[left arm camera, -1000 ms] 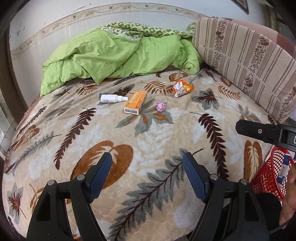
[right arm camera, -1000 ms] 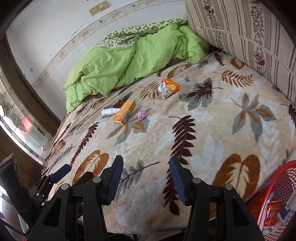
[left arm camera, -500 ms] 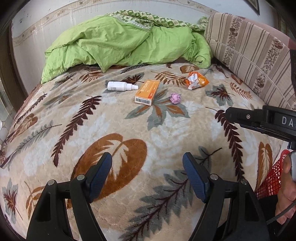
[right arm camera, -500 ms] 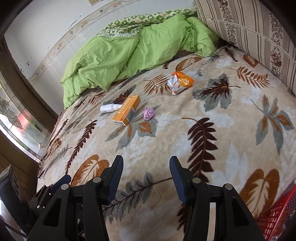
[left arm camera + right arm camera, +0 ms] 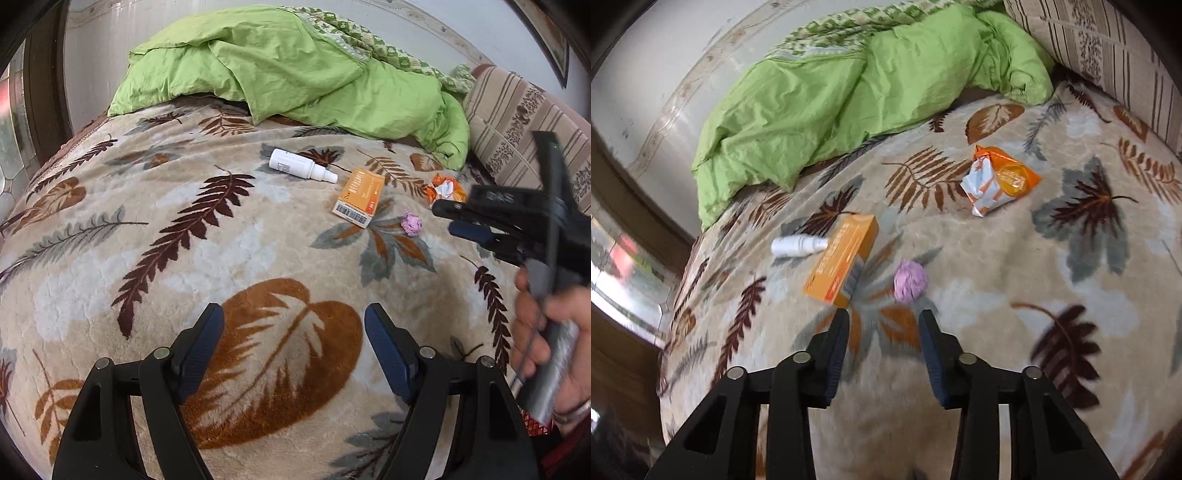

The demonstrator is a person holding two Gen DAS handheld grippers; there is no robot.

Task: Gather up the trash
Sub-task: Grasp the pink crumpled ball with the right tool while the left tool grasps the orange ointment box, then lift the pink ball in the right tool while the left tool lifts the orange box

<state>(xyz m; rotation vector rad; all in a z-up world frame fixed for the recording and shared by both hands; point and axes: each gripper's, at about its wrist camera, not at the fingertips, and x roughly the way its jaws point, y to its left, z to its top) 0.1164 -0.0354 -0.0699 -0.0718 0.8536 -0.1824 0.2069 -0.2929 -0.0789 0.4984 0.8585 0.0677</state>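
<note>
four pieces of trash lie on the leaf-patterned bed blanket [image 5: 1015,295], well short of the green quilt [image 5: 849,92]. the orange box [image 5: 842,264] lies flat, its long axis running from the near left toward the far right in the right wrist view; the white spray bottle [image 5: 798,245] lies on its side just beside the box, nozzle pointing at it. the pink crumpled ball [image 5: 910,281] sits just right of the box's near end, and the orange-and-white wrapper [image 5: 997,181] lies farther back, apart from the rest. the right gripper [image 5: 882,317] hovers with fingers apart and nothing between them, tips near the pink ball. the left gripper [image 5: 293,314] is spread wide and holds nothing above the blanket.
</note>
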